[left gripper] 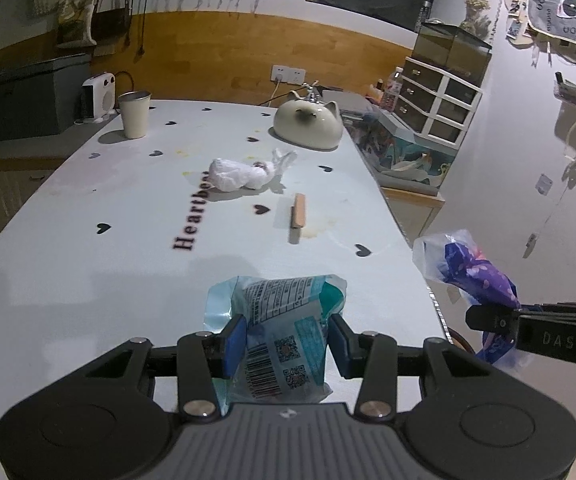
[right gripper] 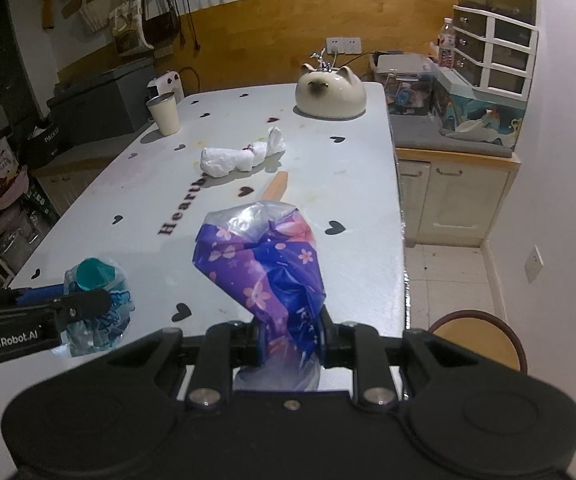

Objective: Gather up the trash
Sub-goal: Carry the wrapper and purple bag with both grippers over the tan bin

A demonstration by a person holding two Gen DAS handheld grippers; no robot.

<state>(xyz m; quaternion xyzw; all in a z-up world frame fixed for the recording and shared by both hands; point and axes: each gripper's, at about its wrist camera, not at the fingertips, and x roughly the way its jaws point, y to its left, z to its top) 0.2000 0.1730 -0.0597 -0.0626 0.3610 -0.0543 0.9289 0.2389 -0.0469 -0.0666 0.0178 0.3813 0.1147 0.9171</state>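
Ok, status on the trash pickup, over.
Left gripper shut on teal printed wrapper. Right gripper shut on purple flowered plastic bag. White crumpled bag, wooden stick remain. Nothing blocking.

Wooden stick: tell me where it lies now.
The wooden stick lies flat mid-table, just nearer than the crumpled white bag, beyond both held wrappers.

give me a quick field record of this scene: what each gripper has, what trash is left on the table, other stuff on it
left gripper: shut on a light blue printed plastic wrapper
right gripper: shut on a purple flowered plastic wrapper
trash left on table: crumpled white plastic bag; flat wooden stick
other things on table: cream metal-rimmed cup; cream cat-shaped ceramic dome
table: pale cloth with black hearts
beyond right edge: round brown-rimmed stool
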